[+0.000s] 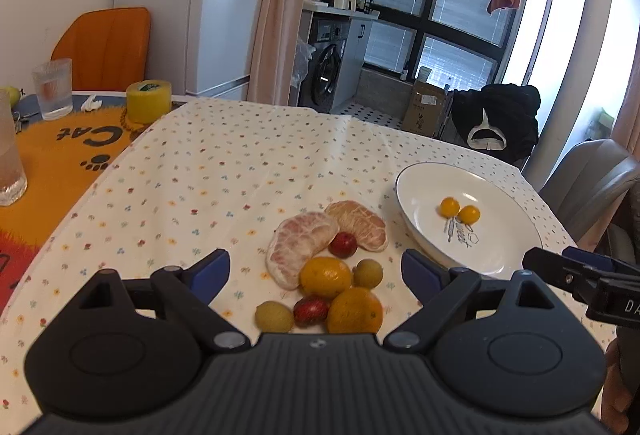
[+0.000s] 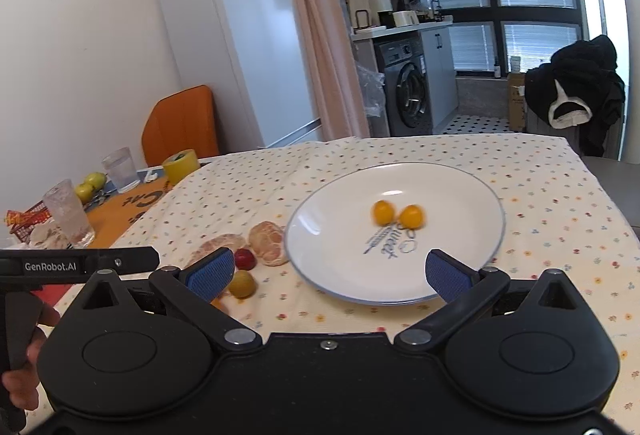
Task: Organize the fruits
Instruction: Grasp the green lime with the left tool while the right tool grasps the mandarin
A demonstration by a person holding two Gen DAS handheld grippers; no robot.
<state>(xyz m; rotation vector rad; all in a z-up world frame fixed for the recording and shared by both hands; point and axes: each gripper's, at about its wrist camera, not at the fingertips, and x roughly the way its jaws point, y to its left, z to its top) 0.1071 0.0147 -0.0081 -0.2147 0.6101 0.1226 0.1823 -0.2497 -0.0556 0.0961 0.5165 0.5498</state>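
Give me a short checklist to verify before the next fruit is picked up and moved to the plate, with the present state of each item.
1. Left gripper open and empty: ok, jaws spread wide.
2. Right gripper open and empty: ok.
3. Free space on the white plate: ok, only two small yellow fruits lie in it.
4. Fruit pile within the left jaws' line: ok, the orange and the other loose fruits lie just ahead on the tablecloth.
5. Fruits packed tightly: not ok, the orange touches a red fruit, so a neighbour may roll.
6. Firmness of the peeled pomelo segments: cannot tell.
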